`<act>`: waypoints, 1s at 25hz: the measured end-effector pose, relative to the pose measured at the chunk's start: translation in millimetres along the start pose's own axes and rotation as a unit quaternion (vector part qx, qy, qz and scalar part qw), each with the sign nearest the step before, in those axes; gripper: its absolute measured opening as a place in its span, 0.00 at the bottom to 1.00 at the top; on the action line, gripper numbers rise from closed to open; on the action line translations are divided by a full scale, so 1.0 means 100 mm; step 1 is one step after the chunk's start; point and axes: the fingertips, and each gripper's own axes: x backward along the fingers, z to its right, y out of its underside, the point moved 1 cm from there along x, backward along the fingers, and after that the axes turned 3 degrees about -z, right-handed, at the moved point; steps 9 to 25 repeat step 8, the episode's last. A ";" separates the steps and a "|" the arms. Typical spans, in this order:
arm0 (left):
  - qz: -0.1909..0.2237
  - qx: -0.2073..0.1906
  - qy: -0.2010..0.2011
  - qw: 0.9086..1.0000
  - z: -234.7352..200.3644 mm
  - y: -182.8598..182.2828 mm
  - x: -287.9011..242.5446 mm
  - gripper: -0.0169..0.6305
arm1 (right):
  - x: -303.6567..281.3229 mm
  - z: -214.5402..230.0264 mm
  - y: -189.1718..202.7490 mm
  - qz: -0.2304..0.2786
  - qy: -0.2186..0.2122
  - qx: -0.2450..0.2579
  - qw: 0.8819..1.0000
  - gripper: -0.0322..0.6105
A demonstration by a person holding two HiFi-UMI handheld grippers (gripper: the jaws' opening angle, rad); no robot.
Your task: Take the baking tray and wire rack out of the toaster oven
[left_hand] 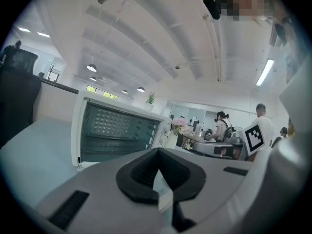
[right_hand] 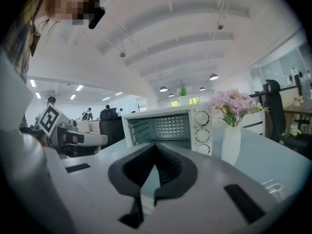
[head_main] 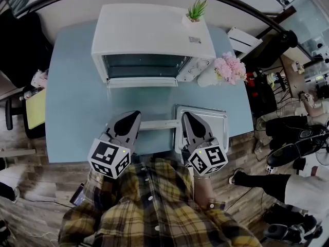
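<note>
The white toaster oven (head_main: 149,35) stands at the back of the blue table (head_main: 72,112) with its door (head_main: 141,81) dropped open; in both gripper views the cavity (right_hand: 163,128) looks empty. The silver baking tray (head_main: 213,118) lies flat at the table's front right. A thin pale bar (head_main: 157,125) stretches from the tray's left rim toward the left gripper; I cannot tell whether it is the wire rack. My left gripper (head_main: 134,115) hovers at the table's front, shut, its jaws together with nothing gripped. My right gripper (head_main: 186,116) sits over the tray's left edge, also shut and empty.
A small potted plant (head_main: 195,10) stands on the oven's top. A white vase of pink flowers (head_main: 227,68) is right of the oven. A black chair (head_main: 15,115) stands off the table's left side. People work at desks (left_hand: 222,128) far behind.
</note>
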 end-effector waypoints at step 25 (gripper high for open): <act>-0.008 -0.001 0.019 1.000 0.10 0.02 -0.19 0.01 | 0.10 0.14 0.04 -0.002 0.019 -0.010 1.000 0.05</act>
